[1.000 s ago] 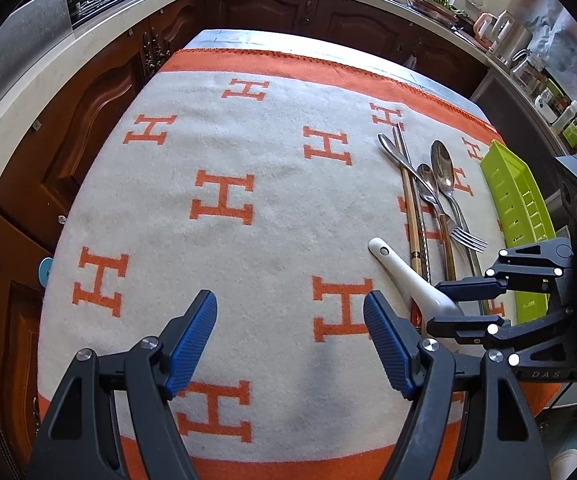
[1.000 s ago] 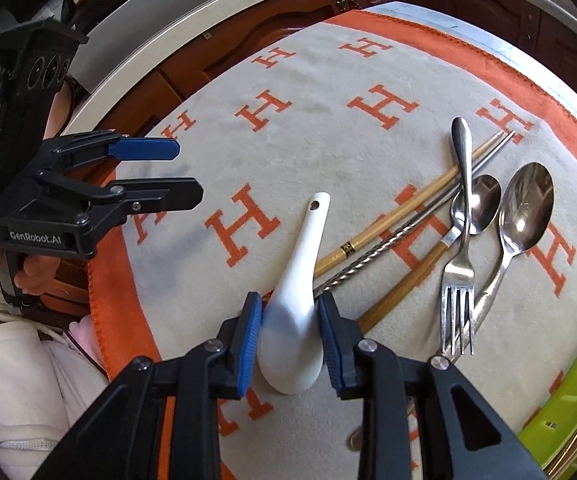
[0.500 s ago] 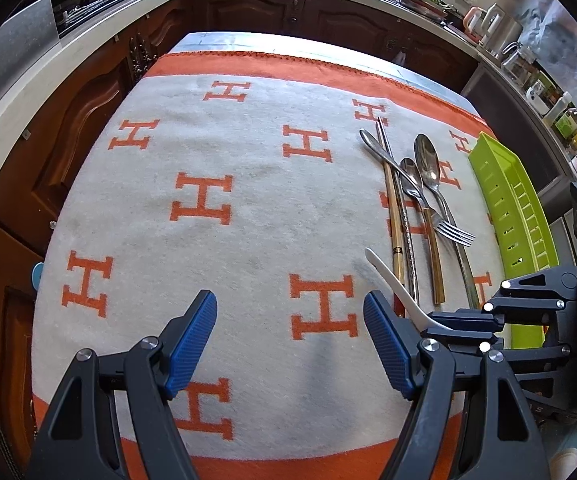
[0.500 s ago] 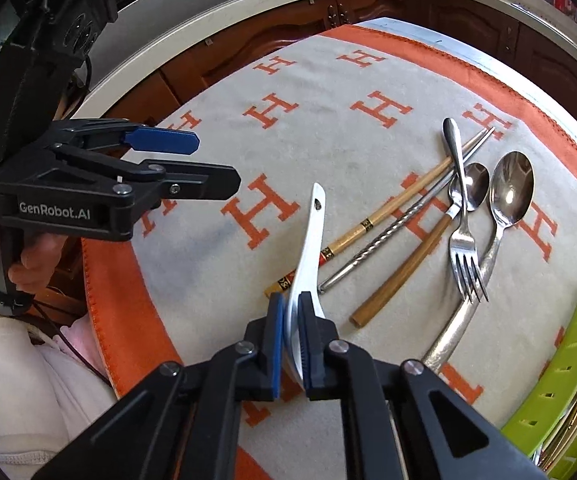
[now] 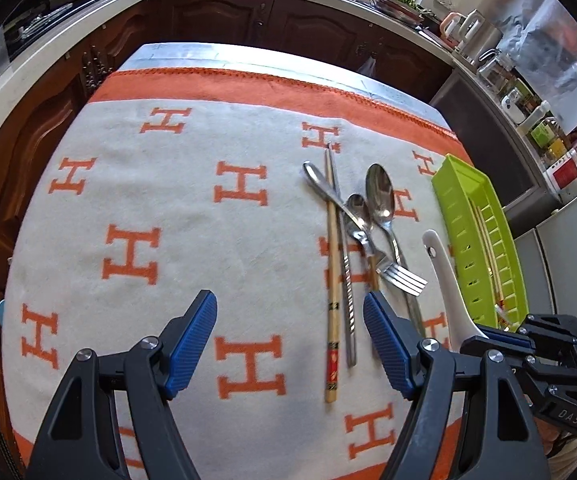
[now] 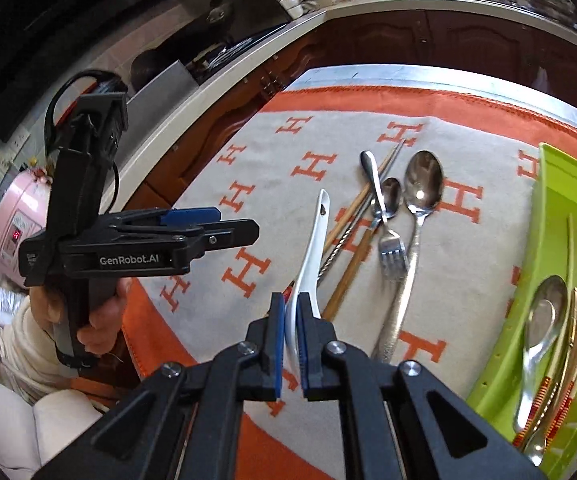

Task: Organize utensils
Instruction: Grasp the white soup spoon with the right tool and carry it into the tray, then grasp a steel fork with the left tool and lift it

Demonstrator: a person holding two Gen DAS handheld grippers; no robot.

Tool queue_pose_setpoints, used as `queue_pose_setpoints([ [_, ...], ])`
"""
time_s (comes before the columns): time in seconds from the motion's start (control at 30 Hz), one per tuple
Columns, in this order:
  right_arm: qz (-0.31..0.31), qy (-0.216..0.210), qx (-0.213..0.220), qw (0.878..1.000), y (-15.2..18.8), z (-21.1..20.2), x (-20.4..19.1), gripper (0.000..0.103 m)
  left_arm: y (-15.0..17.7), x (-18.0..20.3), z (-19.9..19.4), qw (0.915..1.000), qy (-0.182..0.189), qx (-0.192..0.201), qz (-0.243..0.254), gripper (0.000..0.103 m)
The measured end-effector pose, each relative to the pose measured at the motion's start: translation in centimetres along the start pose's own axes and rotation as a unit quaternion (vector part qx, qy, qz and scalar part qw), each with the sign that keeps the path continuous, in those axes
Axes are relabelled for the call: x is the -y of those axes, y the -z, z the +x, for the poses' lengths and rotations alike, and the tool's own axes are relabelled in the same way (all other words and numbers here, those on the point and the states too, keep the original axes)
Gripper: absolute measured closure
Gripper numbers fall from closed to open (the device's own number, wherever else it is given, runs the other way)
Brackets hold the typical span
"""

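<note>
My right gripper [image 6: 290,320] is shut on the bowl end of a white ceramic spoon [image 6: 312,248], which it holds on edge above the cloth with the handle pointing away. In the left wrist view the white spoon [image 5: 446,280] hangs beside the green tray [image 5: 460,184], in my right gripper [image 5: 500,336]. My left gripper [image 5: 288,308] stands open over the cloth, nothing between its pads. On the cloth lie wooden chopsticks [image 5: 332,280], a metal chopstick [image 5: 348,292], a fork [image 5: 402,278], a large spoon [image 5: 380,196] and a small spoon [image 5: 358,208].
The green tray [image 6: 556,184] holds a metal spoon [image 6: 544,320] and several chopsticks. An orange-and-white cloth [image 5: 168,200] covers the table. Dark cabinets and a counter ring it. A pink cooker [image 6: 12,220] stands behind the hand [image 6: 100,320] holding the left gripper [image 6: 224,224].
My right gripper closed on the white spoon, turned it on edge and lifted it off the cloth toward the green tray. My left gripper stayed open and shifted toward the utensils.
</note>
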State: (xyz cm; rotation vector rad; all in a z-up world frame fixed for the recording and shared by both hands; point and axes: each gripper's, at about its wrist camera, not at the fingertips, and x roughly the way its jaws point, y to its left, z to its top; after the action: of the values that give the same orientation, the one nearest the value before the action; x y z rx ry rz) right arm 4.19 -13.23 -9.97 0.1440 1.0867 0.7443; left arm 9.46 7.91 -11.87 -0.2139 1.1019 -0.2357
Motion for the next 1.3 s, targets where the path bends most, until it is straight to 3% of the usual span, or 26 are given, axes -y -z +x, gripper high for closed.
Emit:
queue_pose_setpoints([
  [0.03, 0.016, 0.008, 0.012, 1.0, 0.0, -0.8, 0.7, 0.098, -0.6, 0.3, 0.4, 1.0, 0.009, -0.003, -0.003, 0.031],
  [0.17, 0.08, 0.037, 0.052, 0.995, 0.1, -3.5, 3.8, 0.098, -2.4, 2.3, 2.6, 0.9979, 0.055, -0.031, -0.016, 0.055],
  [0.27, 0.116, 0.045, 0.076, 0.989, 0.4, -5.3, 5.9, 0.098, -3.5, 3.6, 4.4, 0.9947, 0.081, -0.054, -0.033, 0.061],
  [0.37, 0.143, 0.053, 0.093, 0.984, 1.0, -6.7, 7.6, 0.098, -4.4, 4.4, 6.0, 0.9927, 0.085, -0.069, -0.049, 0.071],
  [0.67, 0.187, 0.05, 0.108, 0.975, 2.7, -7.8, 10.2, 0.098, -6.0, 4.6, 9.4, 0.9893, 0.053, -0.093, -0.099, 0.078],
  [0.83, 0.192, 0.044, 0.115, 0.974, 2.9, -8.1, 10.4, 0.098, -6.2, 5.3, 10.2, 0.9905, 0.031, -0.097, -0.093, 0.087],
  [1.2, 0.198, 0.039, 0.113, 0.973, 3.4, -8.0, 11.0, 0.098, -6.5, 7.4, 11.7, 0.9922, -0.029, -0.099, -0.069, 0.096],
  [1.3, 0.203, 0.039, 0.112, 0.972, 3.6, -7.9, 11.2, 0.098, -6.6, 7.6, 11.9, 0.9929, -0.025, -0.093, -0.07, 0.099],
])
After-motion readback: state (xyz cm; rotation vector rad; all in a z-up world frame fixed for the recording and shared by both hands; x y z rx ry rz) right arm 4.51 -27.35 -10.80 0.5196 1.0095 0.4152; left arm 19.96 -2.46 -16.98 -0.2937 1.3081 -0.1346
